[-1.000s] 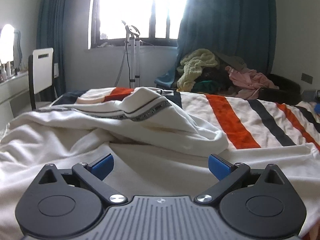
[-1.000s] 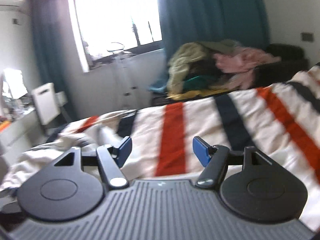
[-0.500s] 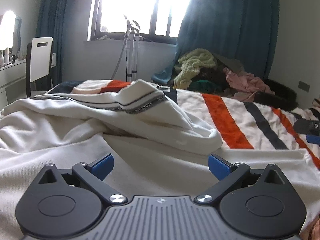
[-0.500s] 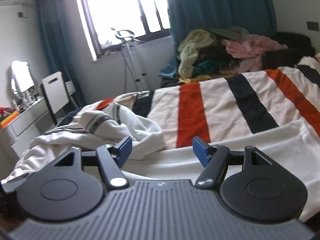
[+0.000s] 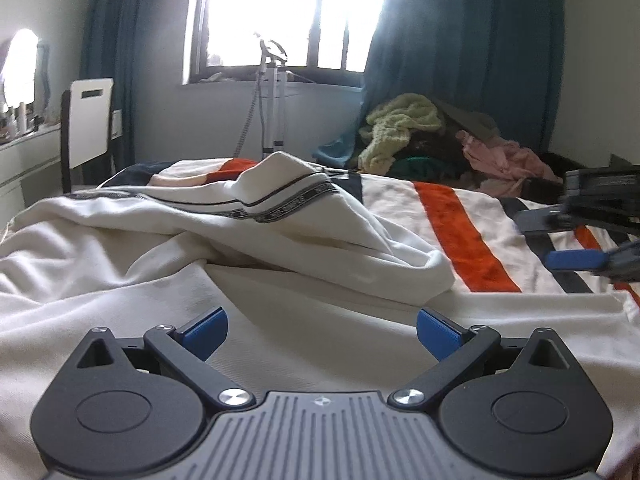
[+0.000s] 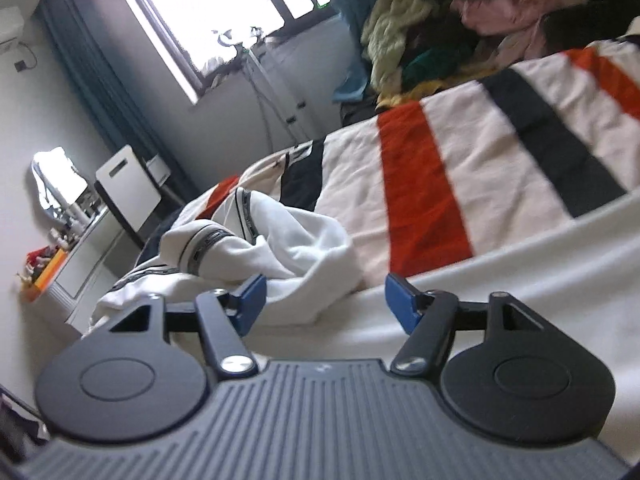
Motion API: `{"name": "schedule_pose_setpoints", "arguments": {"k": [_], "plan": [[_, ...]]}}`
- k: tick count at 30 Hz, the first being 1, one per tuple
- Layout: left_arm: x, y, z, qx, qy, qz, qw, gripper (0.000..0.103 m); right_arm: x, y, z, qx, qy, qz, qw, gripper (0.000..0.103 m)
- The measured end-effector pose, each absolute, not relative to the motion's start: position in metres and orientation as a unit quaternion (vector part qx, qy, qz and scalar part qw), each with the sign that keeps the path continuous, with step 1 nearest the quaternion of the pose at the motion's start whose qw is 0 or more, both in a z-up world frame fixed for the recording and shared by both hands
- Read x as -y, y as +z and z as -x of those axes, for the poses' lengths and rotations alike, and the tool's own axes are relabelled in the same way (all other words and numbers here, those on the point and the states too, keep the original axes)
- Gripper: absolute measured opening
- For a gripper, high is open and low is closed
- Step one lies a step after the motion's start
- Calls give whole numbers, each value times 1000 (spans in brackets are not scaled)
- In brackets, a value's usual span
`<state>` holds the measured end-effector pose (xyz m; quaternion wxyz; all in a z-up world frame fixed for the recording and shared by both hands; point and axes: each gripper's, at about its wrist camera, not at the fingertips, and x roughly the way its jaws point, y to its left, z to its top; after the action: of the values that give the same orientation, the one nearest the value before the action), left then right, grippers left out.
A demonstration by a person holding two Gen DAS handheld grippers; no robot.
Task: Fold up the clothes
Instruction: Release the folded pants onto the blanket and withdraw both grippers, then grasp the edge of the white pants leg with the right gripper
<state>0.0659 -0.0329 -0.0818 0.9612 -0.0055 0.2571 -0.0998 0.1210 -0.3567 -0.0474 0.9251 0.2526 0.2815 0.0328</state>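
Note:
A cream garment point(image 5: 280, 240) with a black lettered band lies rumpled on the striped bed point(image 5: 460, 232). Its flat lower part spreads toward me under my left gripper point(image 5: 320, 332), which is open with only cloth below its blue pads. My right gripper point(image 6: 324, 300) is open too, tilted, low over the garment's near edge point(image 6: 500, 280), and the bunched folds point(image 6: 280, 248) lie just beyond its left pad. From the left wrist view the right gripper's blue fingertip point(image 5: 576, 260) shows at the right edge.
A heap of mixed clothes point(image 5: 440, 140) sits beyond the bed by the teal curtain point(image 5: 460, 40). A white chair point(image 5: 88, 120) and a dresser with a mirror point(image 5: 24, 136) stand at the left. A stand point(image 5: 272, 96) is below the bright window.
My right gripper has come down and leftward toward the garment and rolled, so its view is tilted. It now reaches further into the left wrist view from the right. The left gripper has barely moved.

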Motion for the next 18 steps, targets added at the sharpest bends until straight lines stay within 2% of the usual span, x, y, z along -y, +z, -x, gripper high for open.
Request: {"name": "schedule_pose_setpoints", "arguments": {"k": [10, 11, 13, 14, 15, 18], "plan": [[26, -104, -95, -296, -87, 38, 950, 101, 353, -115, -243, -325, 32, -273, 905, 63], [27, -104, -98, -295, -82, 39, 951, 101, 350, -121, -248, -326, 36, -269, 906, 58], [32, -102, -100, -273, -57, 11, 960, 101, 344, -130, -257, -325, 46, -257, 909, 42], [33, -101, -100, -263, -49, 3, 964, 101, 337, -128, -255, -314, 56, -244, 916, 20], [33, -100, -101, -255, -46, 2, 966, 101, 329, -126, -253, -303, 66, -231, 922, 8], [28, -96, -101, -244, -38, 17, 969, 101, 301, -106, -241, -251, 113, -176, 945, 7]]}}
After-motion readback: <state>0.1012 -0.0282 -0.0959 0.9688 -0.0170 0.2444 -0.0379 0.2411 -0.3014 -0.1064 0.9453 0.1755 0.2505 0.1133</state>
